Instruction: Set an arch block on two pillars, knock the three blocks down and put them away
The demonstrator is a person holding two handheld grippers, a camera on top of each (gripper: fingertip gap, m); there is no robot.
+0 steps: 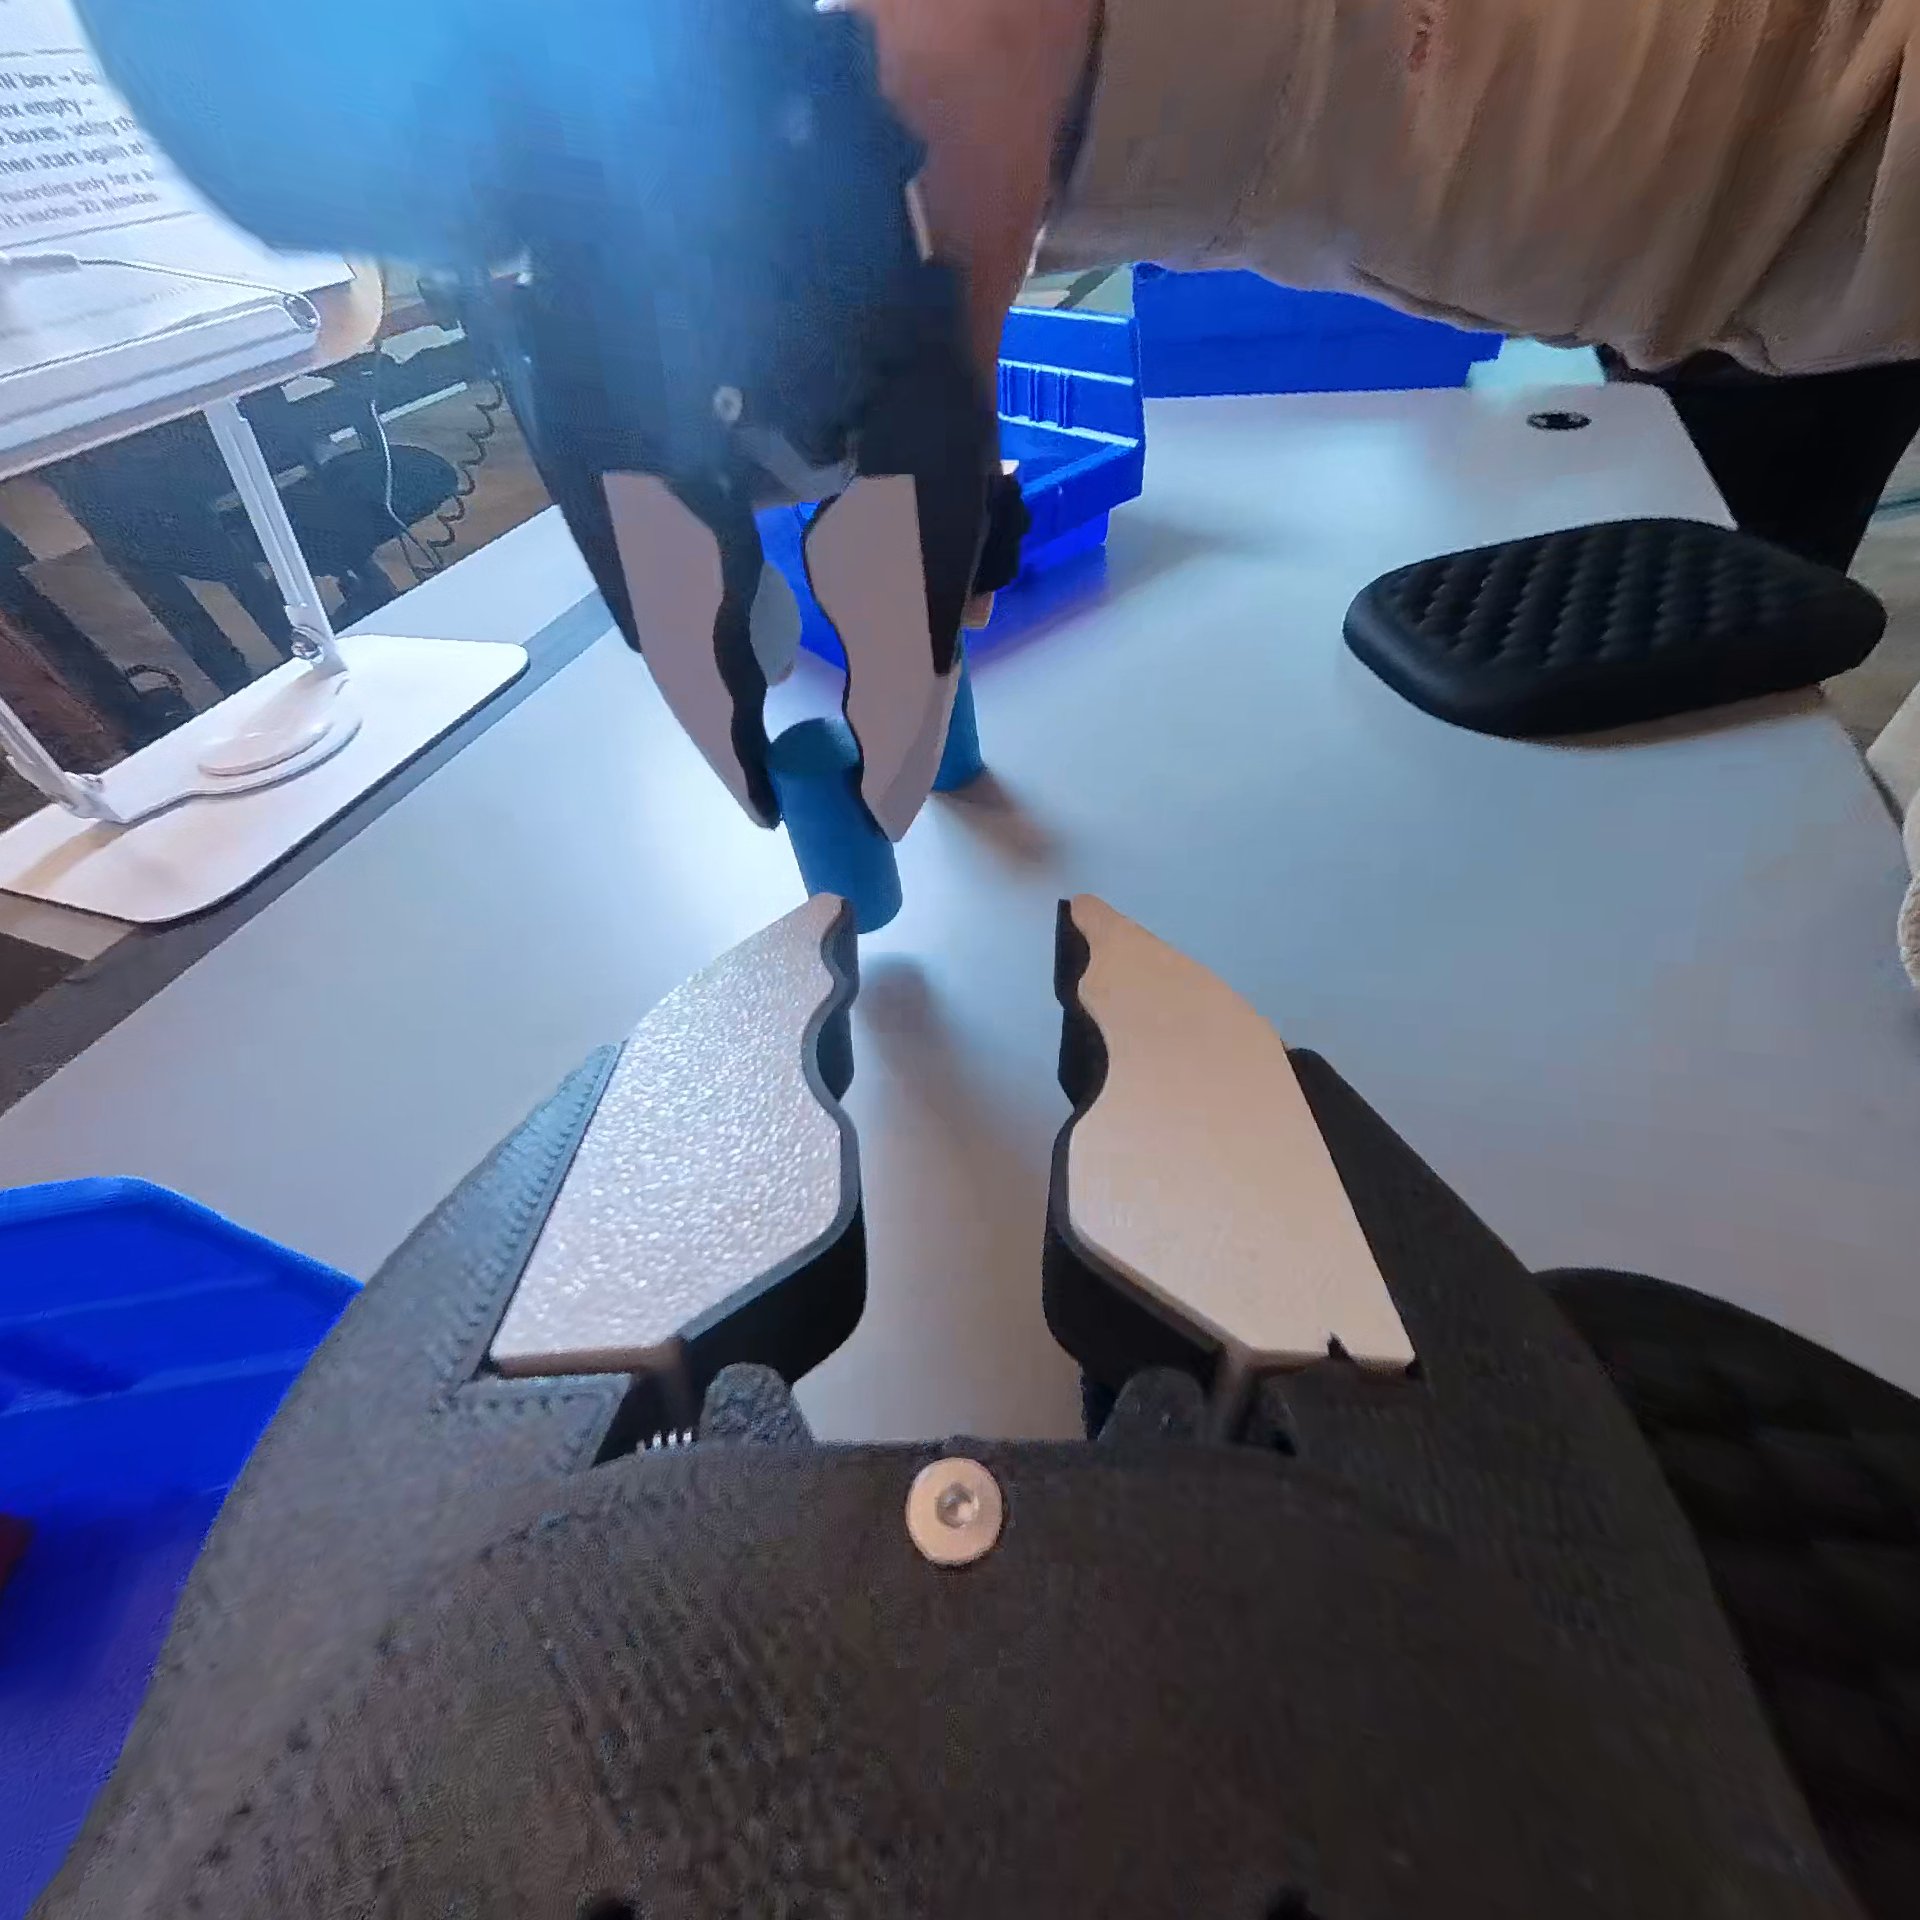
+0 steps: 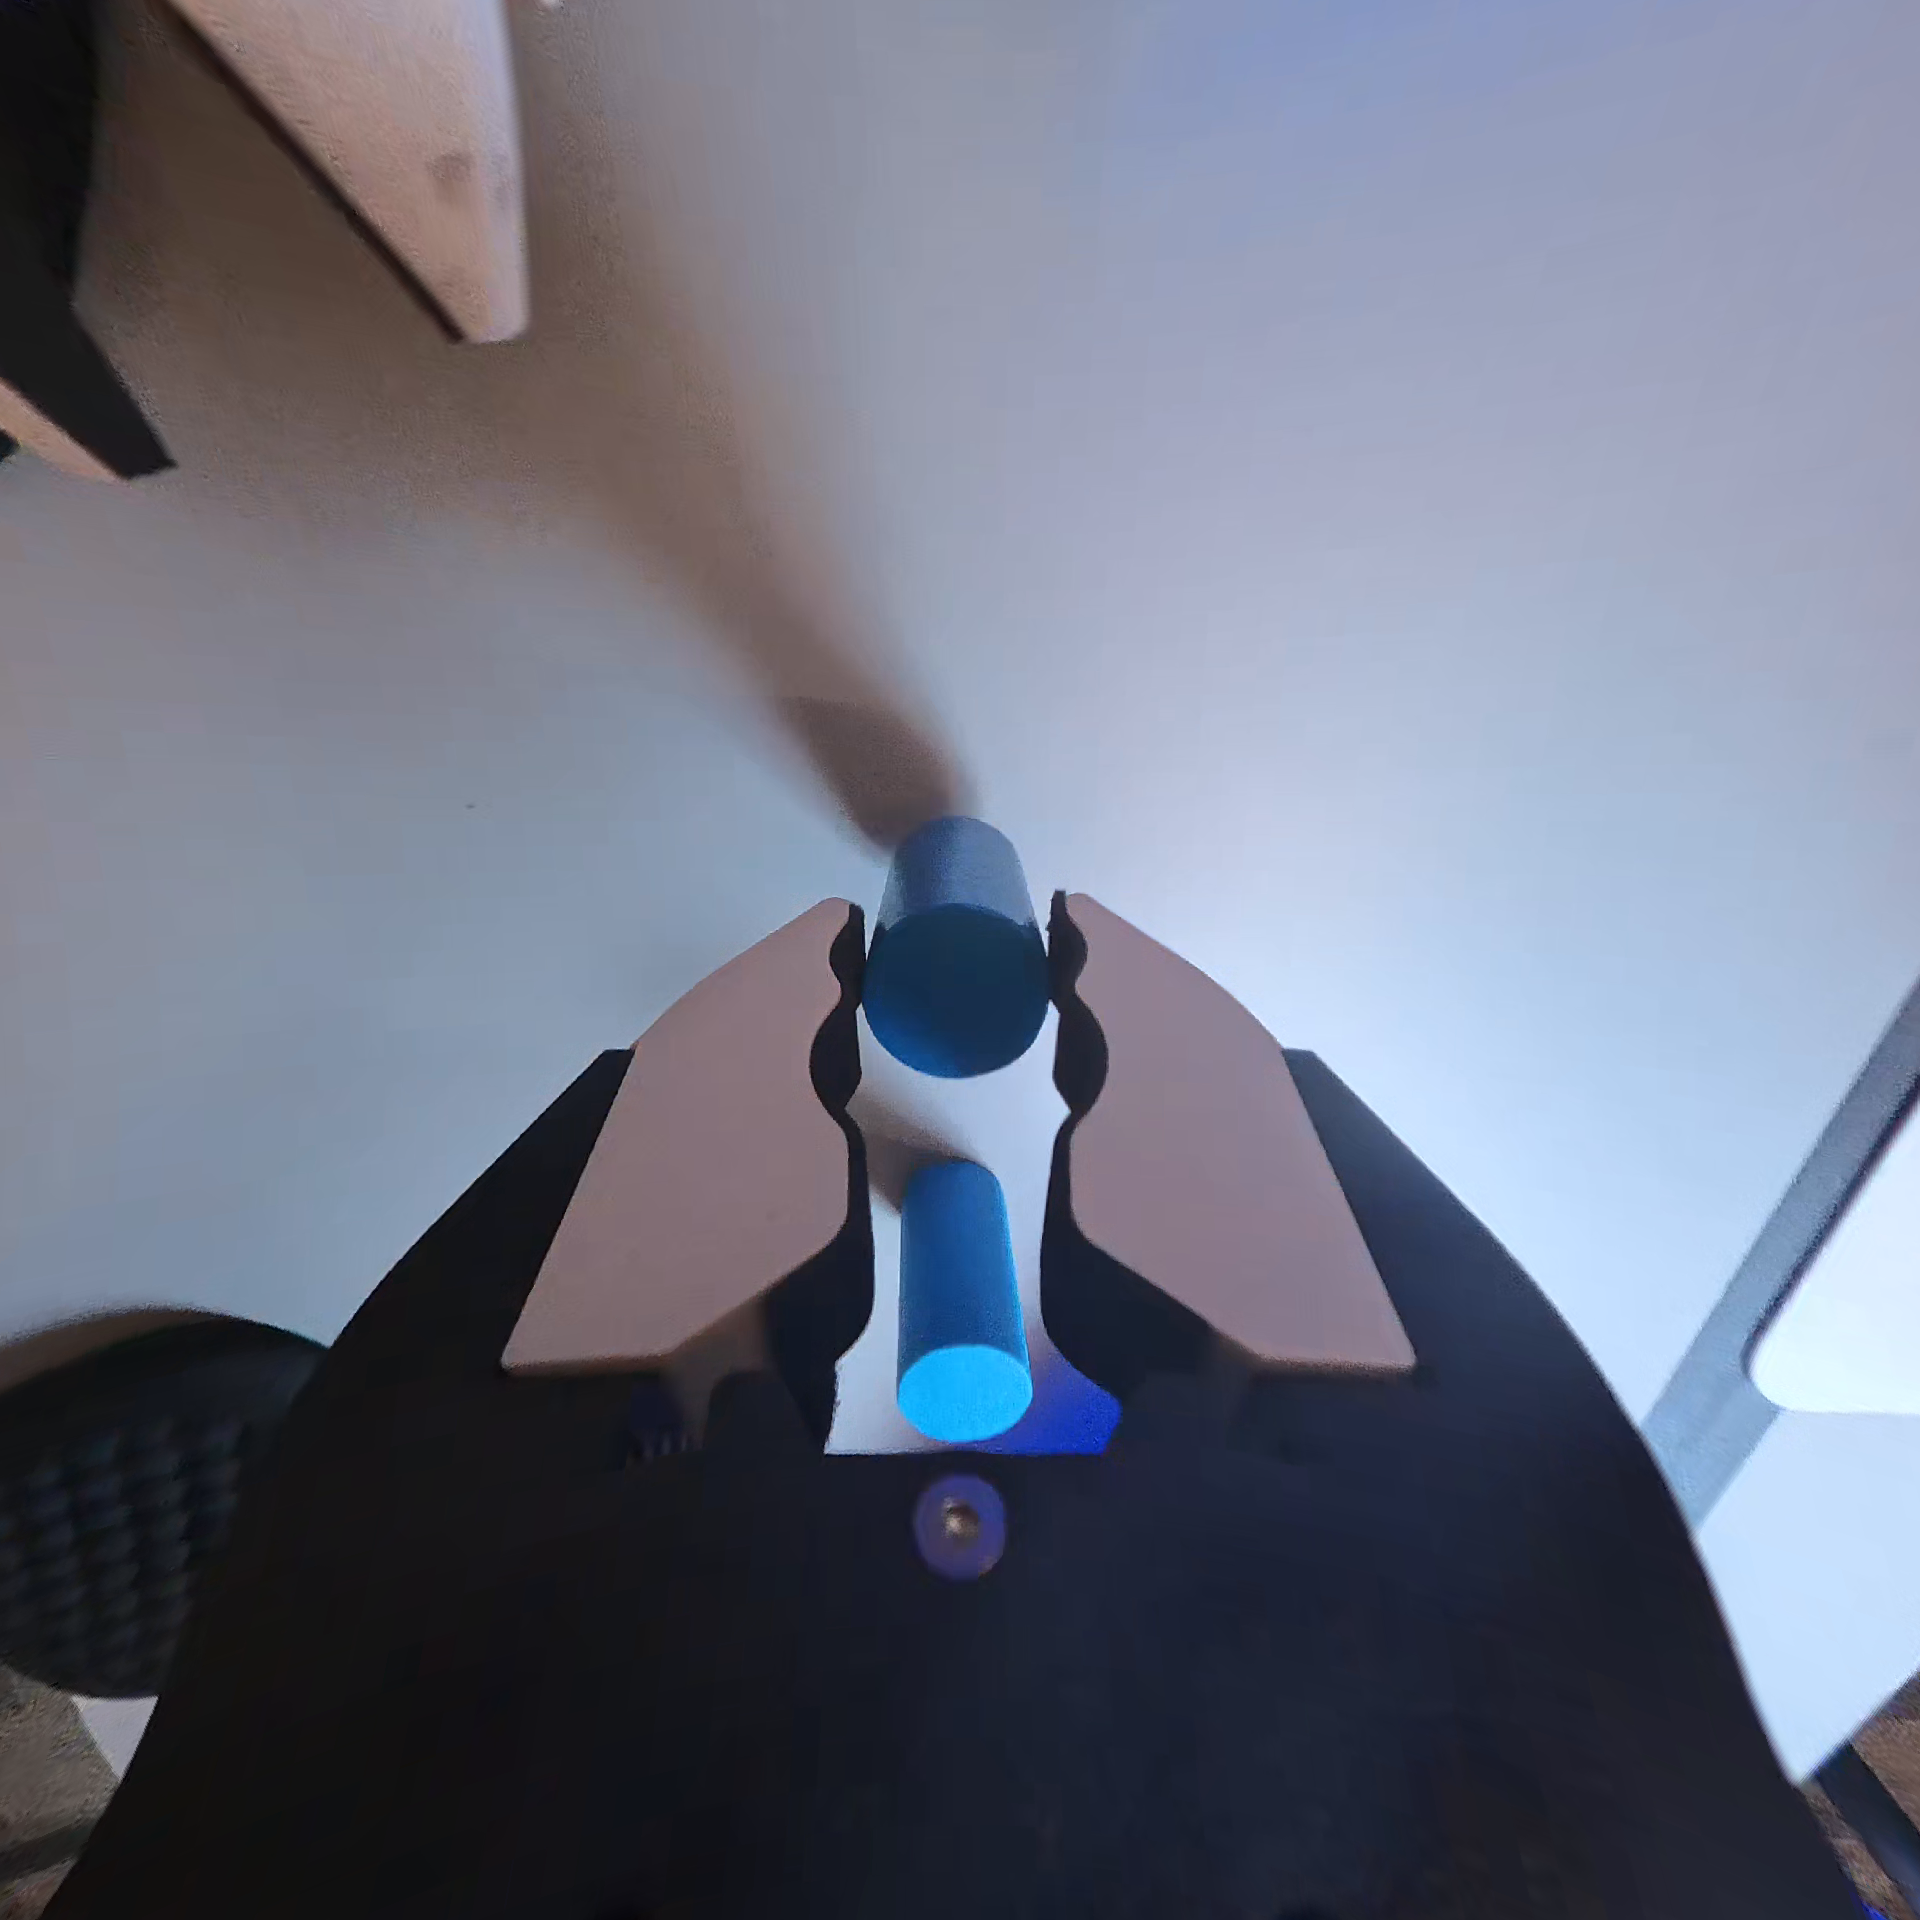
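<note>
My right gripper [image 2: 956, 914] is shut on a dark blue cylinder pillar [image 2: 956, 997], gripping its upper end from above. In the left wrist view the right gripper [image 1: 831, 826] comes down from the top and holds that pillar [image 1: 847, 868] slightly tilted, its lower end at or just above the grey table [image 1: 1351, 935]. A second blue pillar [image 1: 961, 727] stands upright just behind it and also shows between the right fingers [image 2: 961, 1278]. My left gripper [image 1: 956, 925] is open and empty, low over the table just in front of the held pillar. I see no arch block.
A blue bin [image 1: 1070, 436] sits on the table behind the pillars. Another blue bin [image 1: 125, 1351] is at my near left. A black padded rest [image 1: 1610, 623] lies at the right. A white stand [image 1: 260, 727] holding a page is at the left. A person in beige leans over the back. Spacing between my two grippers at the tips: around 10 cm.
</note>
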